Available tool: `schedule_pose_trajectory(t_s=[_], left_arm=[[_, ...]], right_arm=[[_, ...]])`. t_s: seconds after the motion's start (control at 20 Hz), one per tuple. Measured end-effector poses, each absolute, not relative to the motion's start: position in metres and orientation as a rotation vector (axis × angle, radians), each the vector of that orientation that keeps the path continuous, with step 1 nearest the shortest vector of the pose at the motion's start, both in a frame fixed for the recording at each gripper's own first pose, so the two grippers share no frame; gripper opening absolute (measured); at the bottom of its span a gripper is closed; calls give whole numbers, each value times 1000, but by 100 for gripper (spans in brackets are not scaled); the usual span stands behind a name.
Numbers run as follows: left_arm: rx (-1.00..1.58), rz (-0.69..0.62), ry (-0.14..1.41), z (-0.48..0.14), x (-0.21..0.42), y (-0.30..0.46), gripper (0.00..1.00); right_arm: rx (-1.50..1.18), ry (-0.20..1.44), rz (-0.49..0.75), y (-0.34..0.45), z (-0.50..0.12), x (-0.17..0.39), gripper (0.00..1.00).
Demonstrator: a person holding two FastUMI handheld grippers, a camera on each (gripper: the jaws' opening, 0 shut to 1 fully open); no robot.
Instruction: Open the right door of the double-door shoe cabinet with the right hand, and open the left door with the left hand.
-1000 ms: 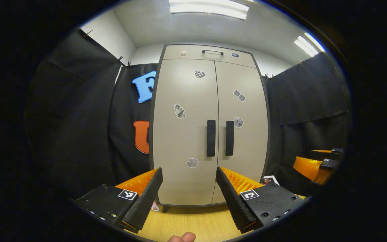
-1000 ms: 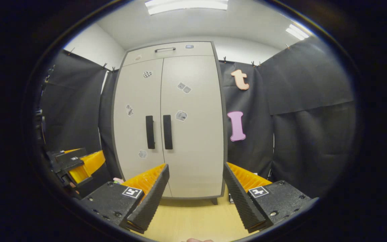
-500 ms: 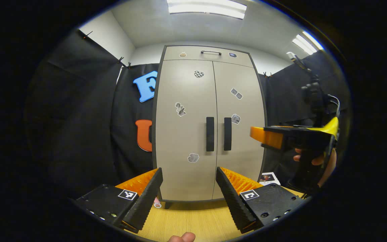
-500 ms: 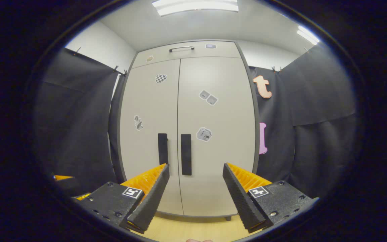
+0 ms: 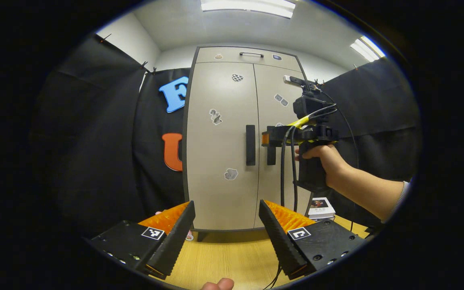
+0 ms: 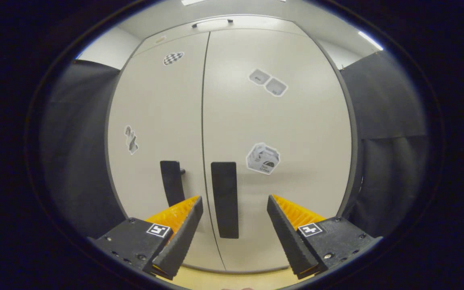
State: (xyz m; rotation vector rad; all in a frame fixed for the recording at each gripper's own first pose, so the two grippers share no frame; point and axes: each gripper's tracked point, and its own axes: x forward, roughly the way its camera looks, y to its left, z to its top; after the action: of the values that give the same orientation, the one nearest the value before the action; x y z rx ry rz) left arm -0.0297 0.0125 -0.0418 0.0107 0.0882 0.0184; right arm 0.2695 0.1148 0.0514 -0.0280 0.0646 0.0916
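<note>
- The shoe cabinet (image 5: 232,137) stands at twelve o'clock in the left gripper view, on the wooden floor (image 5: 228,257), with both doors closed.
- The left door's handle (image 5: 250,145) and the right door's handle (image 6: 224,199) sit side by side at the centre seam.
- The left gripper (image 5: 227,225) hangs back, well apart from the cabinet, with its fingers spread wide and nothing between them.
- The right gripper (image 6: 235,221) is close to the right door (image 6: 280,153), jaws wide apart and empty; the right handle lies between its fingers at about eleven o'clock, and I cannot tell if they touch.
- In the left gripper view, a hand (image 5: 326,159) holds that gripper at three o'clock, cables (image 5: 288,169) trailing down.
- Stickers (image 6: 262,158) dot both doors.
</note>
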Motion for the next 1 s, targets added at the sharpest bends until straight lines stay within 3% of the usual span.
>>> schedule_pose_trajectory(t_s=[0.15,0.3,0.5,0.7,0.75,0.85,1.0], left_arm=[[-2,39,99,-51,-29,24,95],[-20,55,106,-56,-24,34,95],[-14,74,97,-56,-21,40,95],[-6,75,93,-55,-20,40,95],[-7,71,94,-56,-20,40,95],[-8,72,102,-59,-20,40,95],[-7,69,110,-60,-21,36,95]], right_arm=[[-47,67,68,114,49,286,99],[-42,64,59,116,50,291,94],[-55,60,33,113,48,292,78],[-38,64,60,117,47,291,78],[-14,79,121,129,43,290,65],[-49,73,114,126,44,290,28],[-55,69,132,127,43,289,25]])
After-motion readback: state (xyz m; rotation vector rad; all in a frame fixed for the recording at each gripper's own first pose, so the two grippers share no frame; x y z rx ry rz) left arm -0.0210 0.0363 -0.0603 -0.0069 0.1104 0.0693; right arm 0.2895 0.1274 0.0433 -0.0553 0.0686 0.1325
